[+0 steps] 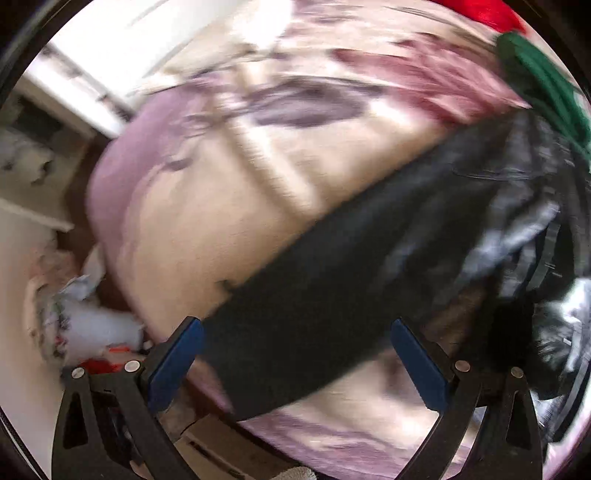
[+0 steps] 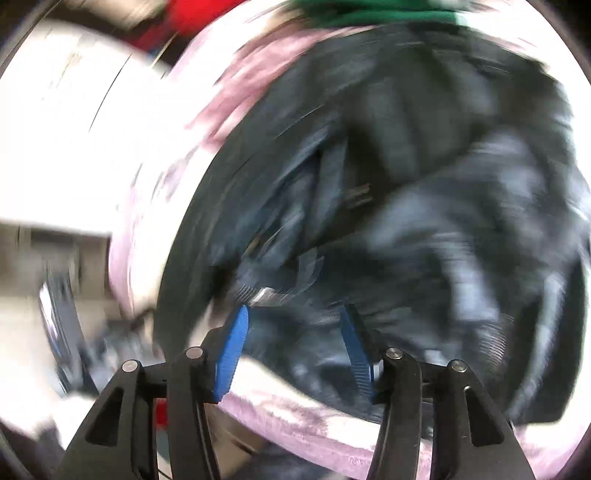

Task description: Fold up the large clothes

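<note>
- Black garment (image 1: 332, 280), with blurred grey-blue folds on its right (image 2: 406, 221).
- Blanket (image 1: 207, 206): pale cream and lilac-pink, with dark purple blotches.
- Green cloth (image 1: 543, 81) at the far right.
- Red cloth (image 1: 480, 11) beyond it.
- Gripper pads (image 2: 232, 354): blue, on black fingers.

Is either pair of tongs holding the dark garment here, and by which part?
Neither. Both left tongs and right tongs stand open above the dark garment, pads clear of the cloth.
</note>
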